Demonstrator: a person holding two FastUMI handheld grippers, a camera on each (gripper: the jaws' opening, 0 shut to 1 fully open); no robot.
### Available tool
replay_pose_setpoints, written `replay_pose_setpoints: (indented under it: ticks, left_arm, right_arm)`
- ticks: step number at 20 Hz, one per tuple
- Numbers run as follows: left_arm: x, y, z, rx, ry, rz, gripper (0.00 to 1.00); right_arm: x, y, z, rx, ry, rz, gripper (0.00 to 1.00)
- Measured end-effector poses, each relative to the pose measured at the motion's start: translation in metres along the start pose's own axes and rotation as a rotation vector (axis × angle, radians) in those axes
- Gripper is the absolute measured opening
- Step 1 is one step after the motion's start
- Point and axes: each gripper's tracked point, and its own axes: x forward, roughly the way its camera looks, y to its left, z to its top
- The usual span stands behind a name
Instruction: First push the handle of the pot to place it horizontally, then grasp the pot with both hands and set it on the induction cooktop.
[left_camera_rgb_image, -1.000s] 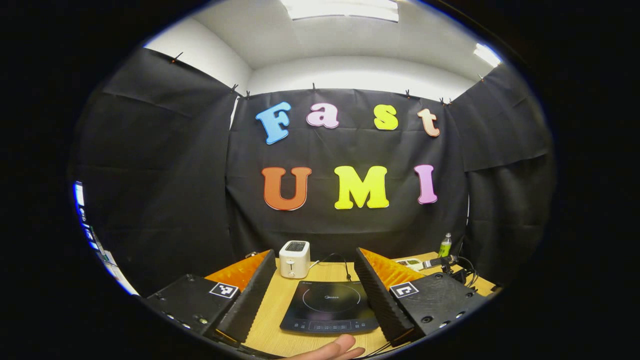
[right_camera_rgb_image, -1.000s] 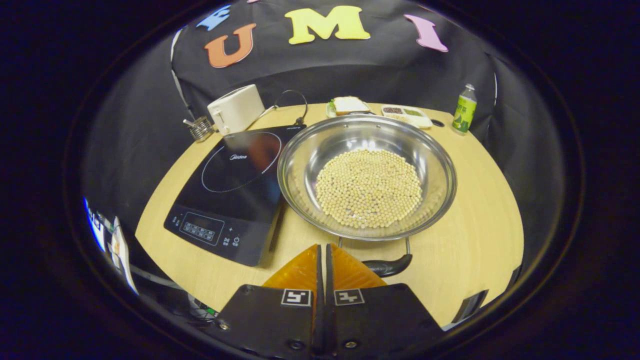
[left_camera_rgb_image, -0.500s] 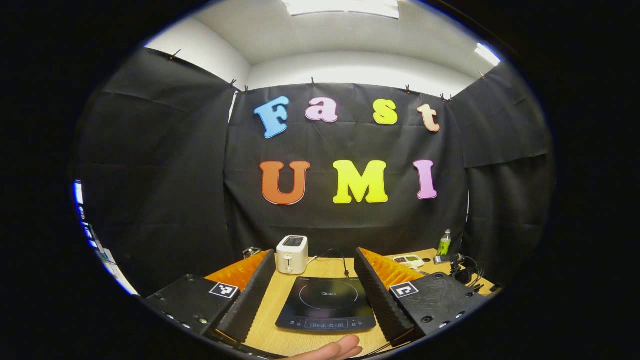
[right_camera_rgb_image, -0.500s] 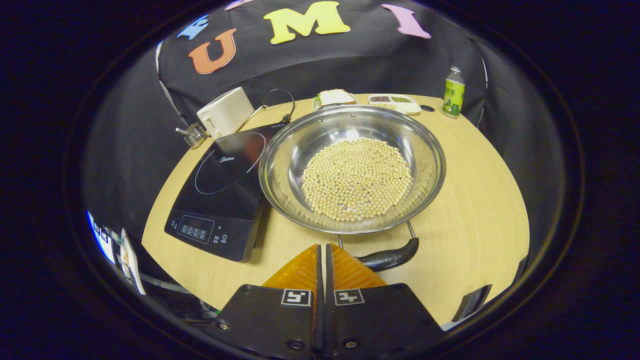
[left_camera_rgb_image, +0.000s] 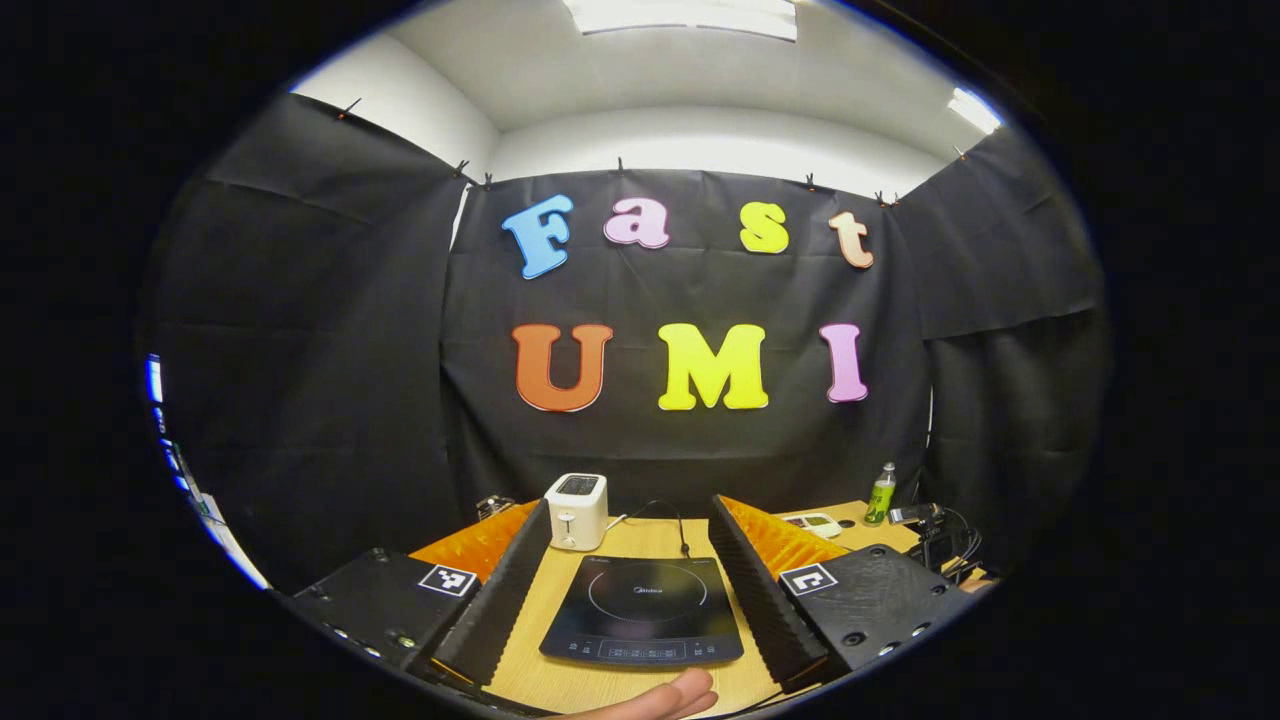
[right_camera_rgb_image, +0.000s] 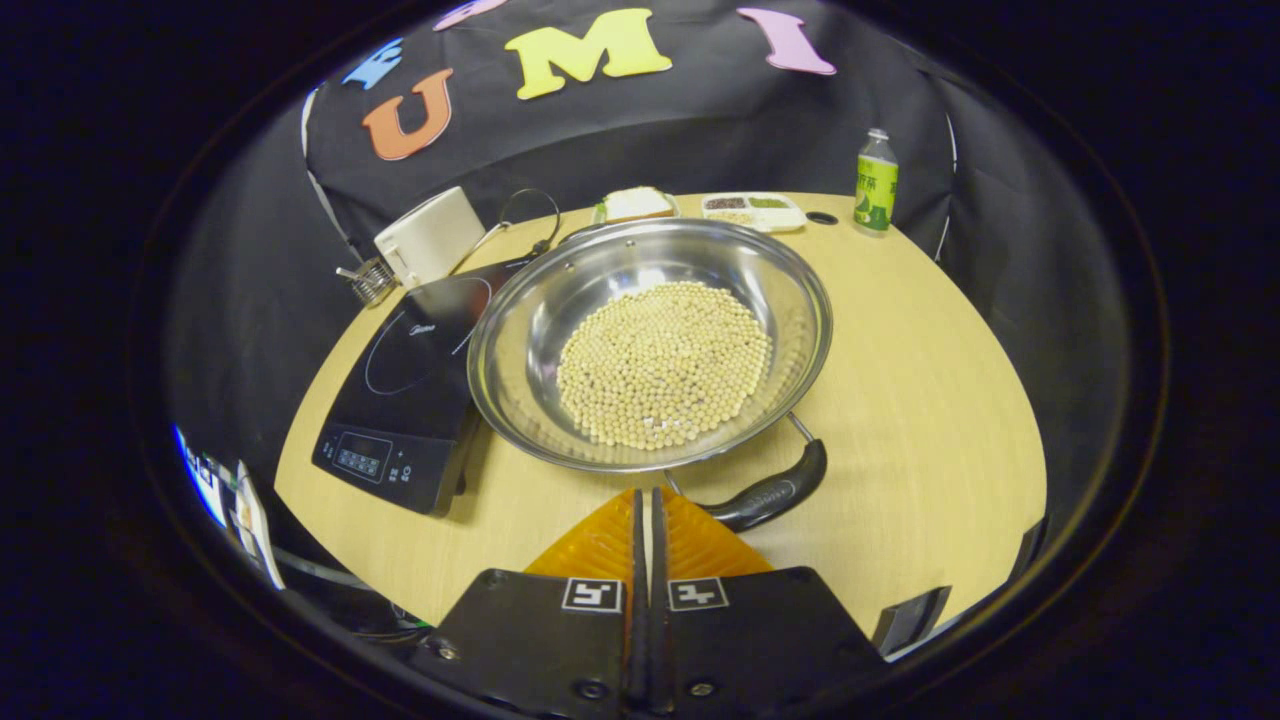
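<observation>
In the left gripper view, my left gripper hangs with jaws spread wide above the induction cooktop on the desk.

In the right gripper view, my right gripper has its jaws pressed together, empty, just near of the pot of beans, which sits right of the cooktop. I judge the shut tips should nudge the handle sideways, gently, without sliding the pot.

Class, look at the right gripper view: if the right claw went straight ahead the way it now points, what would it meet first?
Most likely the pot's handle, which lies just ahead of the shut right claw, slightly to one side. Just beyond is the pot of beans. Depth is hard to judge, so the claw might pass above the handle.
</observation>
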Motion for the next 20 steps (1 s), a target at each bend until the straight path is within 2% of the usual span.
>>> replay_pose_setpoints:
  ticks: [4, 5, 6, 10, 12, 20]
  left_arm:
    - [0.000, -0.007, -0.001, 0.009, -0.005, -0.006, 0.94]
    - [0.000, -0.008, 0.000, 0.008, -0.005, -0.007, 0.94]
    - [0.001, -0.010, -0.002, 0.008, -0.001, -0.006, 0.94]
    - [0.007, -0.018, -0.012, 0.011, 0.024, -0.014, 0.94]
    - [0.013, -0.022, -0.015, 0.011, 0.033, -0.018, 0.94]
    - [0.043, -0.033, -0.026, 0.017, 0.062, -0.013, 0.94]
  right_arm:
    - [-0.001, -0.023, 0.007, -0.007, -0.004, -0.001, 0.04]
    - [0.000, -0.030, 0.009, -0.020, -0.006, -0.009, 0.01]
    - [0.001, -0.037, 0.011, -0.041, -0.005, -0.016, 0.04]
    - [0.004, -0.056, 0.023, -0.181, -0.038, -0.020, 0.00]
    - [0.006, -0.066, 0.026, -0.229, -0.047, -0.023, 0.04]
    - [0.011, -0.110, 0.050, -0.247, -0.079, -0.050, 0.04]
